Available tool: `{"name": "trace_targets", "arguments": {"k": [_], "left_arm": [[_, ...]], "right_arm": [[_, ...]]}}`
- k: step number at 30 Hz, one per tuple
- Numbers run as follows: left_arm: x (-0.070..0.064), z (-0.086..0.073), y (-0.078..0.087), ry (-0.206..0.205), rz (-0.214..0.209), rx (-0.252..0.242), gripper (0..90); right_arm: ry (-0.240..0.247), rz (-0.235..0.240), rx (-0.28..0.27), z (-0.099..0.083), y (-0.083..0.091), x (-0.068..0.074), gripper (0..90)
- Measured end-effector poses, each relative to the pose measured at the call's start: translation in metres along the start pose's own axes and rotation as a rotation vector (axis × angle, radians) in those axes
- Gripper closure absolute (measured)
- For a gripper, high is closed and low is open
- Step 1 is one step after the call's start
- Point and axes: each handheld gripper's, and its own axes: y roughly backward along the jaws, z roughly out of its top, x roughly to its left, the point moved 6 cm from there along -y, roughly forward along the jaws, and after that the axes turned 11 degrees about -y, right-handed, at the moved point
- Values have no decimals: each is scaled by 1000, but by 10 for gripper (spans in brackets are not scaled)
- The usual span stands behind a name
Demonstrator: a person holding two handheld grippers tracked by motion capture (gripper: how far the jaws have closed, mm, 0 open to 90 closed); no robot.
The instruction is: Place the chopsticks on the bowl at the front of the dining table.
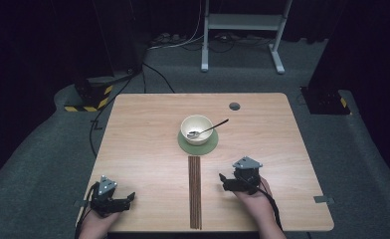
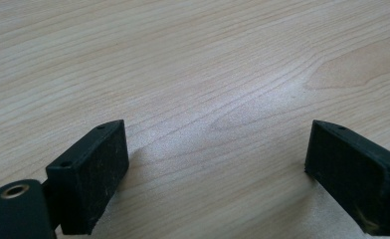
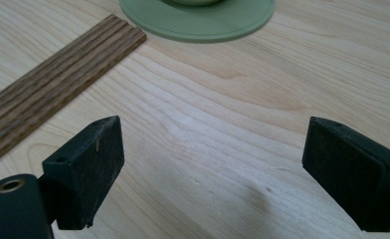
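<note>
Here, left gripper [image 2: 215, 169] low over bare wooden table [image 2: 193, 64], jaws wide apart, holding nothing. Likewise right gripper [image 3: 213, 169], jaws wide apart, empty, near brown ribbed strip [image 3: 53, 84] and green coaster [image 3: 203, 22] under bowl [image 1: 196, 128] with spoon [image 1: 208, 130].

1. The pale wooden desk [image 1: 143, 149] shows fine grain under a smooth, faintly sheeny finish.
2. The dark brown ribbed wooden strip [image 3: 48, 94] looks matt, grooved lengthwise, grain plain to see.
3. The round green mat [image 3: 218, 22] reads as smooth plastic or rubber, a soft satin look.
4. The cream bowl [image 1: 196, 129] looks glazed and glossy.
5. The slim metal spoon [image 1: 208, 130] glints, polished.
6. The left gripper [image 2: 215, 174] has matt black jaws, pads rough and dust-flecked.
7. The right gripper [image 3: 213, 174] has the same matt black plastic and scuffed pads.
8. The grey floor carpet [image 1: 44, 164] looks coarse and felt-like.
</note>
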Motion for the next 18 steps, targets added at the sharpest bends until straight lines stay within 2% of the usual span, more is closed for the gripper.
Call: {"name": "trace_targets", "arguments": {"k": [3,11,14,18], "left_arm": [[0,0,0,-3,0,-2,96],[-1,-1,1,-2,1,2,96],[-1,-1,1,-2,1,2,95],[-1,-1,1,1,3,3,95]], "right_arm": [[-1,18,7,1,-2,5,96],[40,50,8,8,-6,20,99],[66,75,5,19,-13,34,99],[51,103,4,30,-18,43,100]]}}
